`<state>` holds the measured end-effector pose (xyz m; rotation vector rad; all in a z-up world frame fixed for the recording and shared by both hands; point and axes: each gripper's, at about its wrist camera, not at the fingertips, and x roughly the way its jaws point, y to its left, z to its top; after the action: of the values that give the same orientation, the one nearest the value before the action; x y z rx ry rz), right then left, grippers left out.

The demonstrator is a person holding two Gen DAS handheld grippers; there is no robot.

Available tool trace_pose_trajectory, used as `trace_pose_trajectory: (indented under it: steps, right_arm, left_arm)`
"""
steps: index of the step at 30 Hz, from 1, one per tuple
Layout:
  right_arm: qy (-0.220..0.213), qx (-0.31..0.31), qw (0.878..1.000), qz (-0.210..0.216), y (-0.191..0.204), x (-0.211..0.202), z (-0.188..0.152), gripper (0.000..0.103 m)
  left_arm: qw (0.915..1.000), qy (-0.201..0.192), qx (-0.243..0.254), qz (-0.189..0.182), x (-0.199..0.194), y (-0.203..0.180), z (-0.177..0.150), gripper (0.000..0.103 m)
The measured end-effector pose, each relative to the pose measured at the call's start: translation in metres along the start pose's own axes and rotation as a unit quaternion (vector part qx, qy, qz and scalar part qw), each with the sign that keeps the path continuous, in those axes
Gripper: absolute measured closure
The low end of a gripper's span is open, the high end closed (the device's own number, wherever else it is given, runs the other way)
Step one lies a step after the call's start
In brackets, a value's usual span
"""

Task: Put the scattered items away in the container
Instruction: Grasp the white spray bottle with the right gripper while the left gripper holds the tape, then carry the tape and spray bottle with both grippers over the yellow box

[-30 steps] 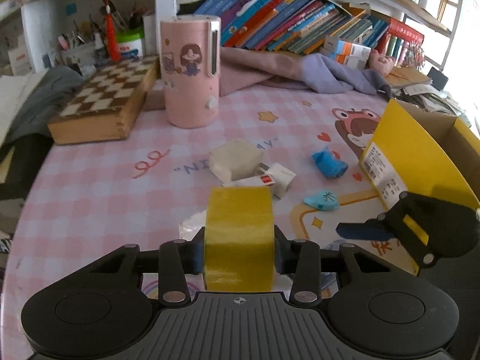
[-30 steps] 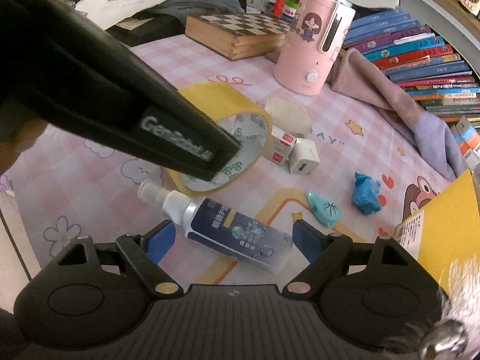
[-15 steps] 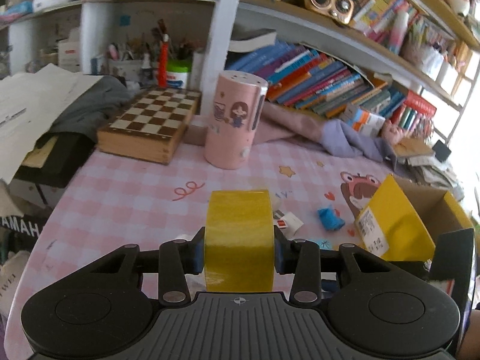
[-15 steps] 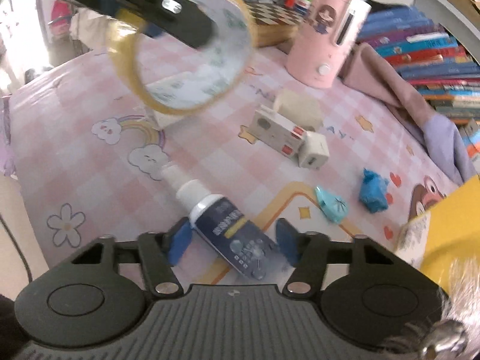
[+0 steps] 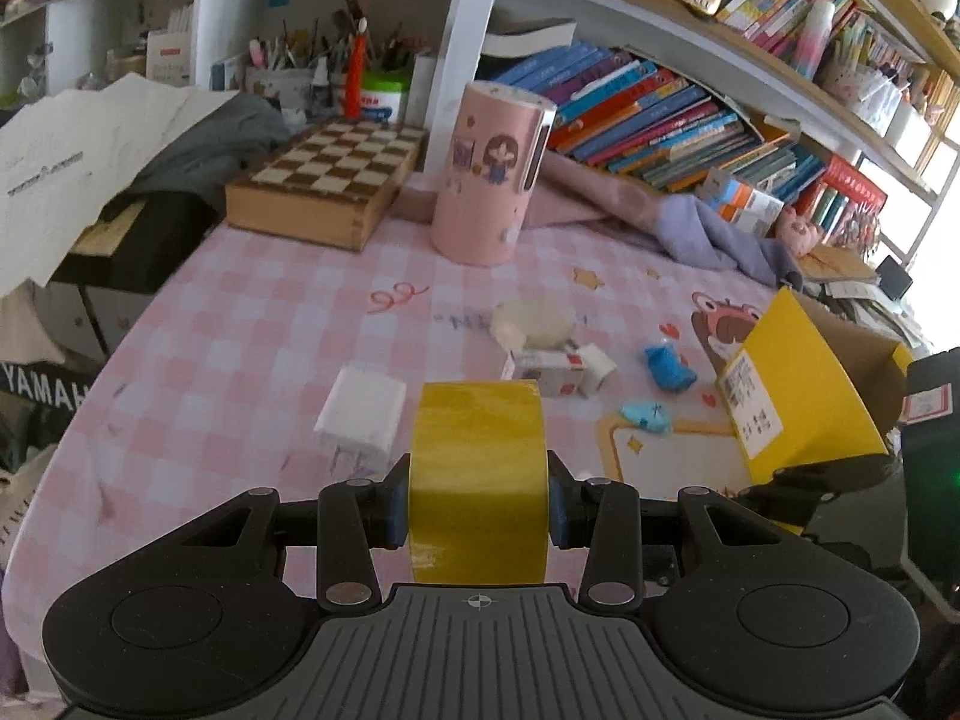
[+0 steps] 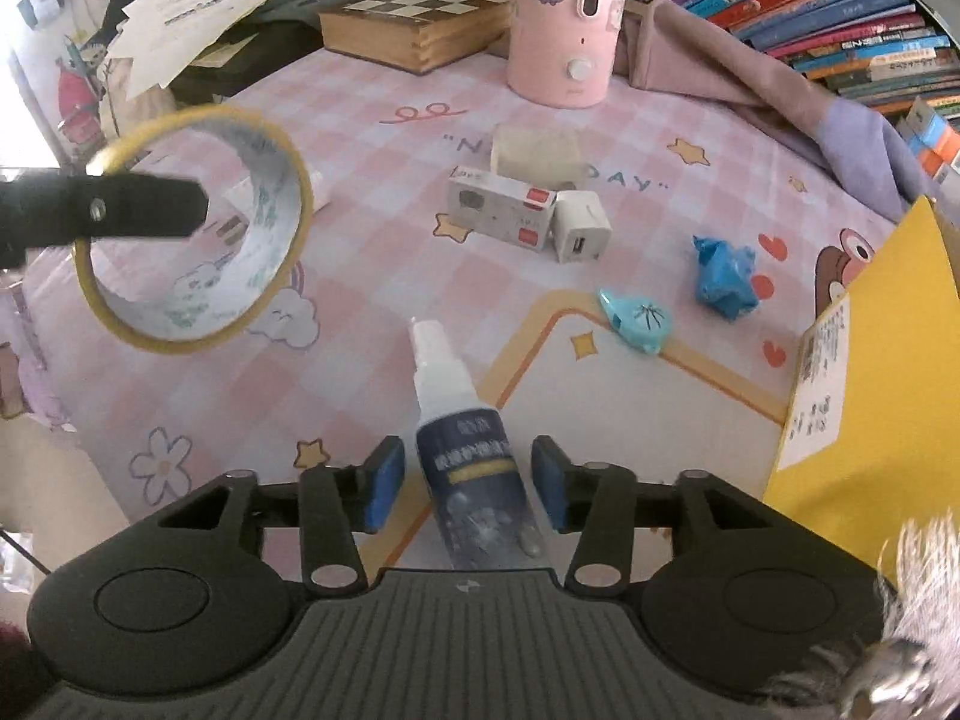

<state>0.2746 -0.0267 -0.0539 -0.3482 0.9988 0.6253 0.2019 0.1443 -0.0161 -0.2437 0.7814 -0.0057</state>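
Left gripper (image 5: pixel 478 507) clamps the yellow tape roll (image 5: pixel 478 480) between its blue pads, lifted clear of the pink tabletop (image 5: pixel 252 312). Right gripper (image 6: pixel 462 489) is closing around the spray bottle (image 6: pixel 474 468), small gaps either side, pads not yet pressing. The yellow cardboard box (image 5: pixel 798 396) sits right; chargers, blue scraps between.
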Motion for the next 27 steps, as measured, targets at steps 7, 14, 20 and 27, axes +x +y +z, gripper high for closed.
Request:
trace_pose_trajectory:
  steps: [7,14,20,27]
  right_arm:
    - [0.014,0.001,1.0,0.004,-0.003,0.006,-0.006,0.063]
    - [0.01,-0.003,1.0,0.001,-0.001,0.007,-0.003,0.072]
    - [-0.012,0.008,1.0,0.0,0.001,0.0,-0.003,0.072]
    - [-0.057,0.031,0.998,0.004,-0.002,-0.034,0.001,0.072]
  left_arm:
    - [0.9999,0.009,0.003,-0.005,0.003,-0.003,-0.006,0.063]
    - [0.9999,0.014,0.002,0.004,0.0,-0.001,-0.007,0.063]
    - [0.9999,0.005,0.015,0.0,-0.008,-0.006,-0.008,0.063]
    - [0.9995,-0.021,0.023,-0.008,-0.026,-0.009,-0.003,0.063]
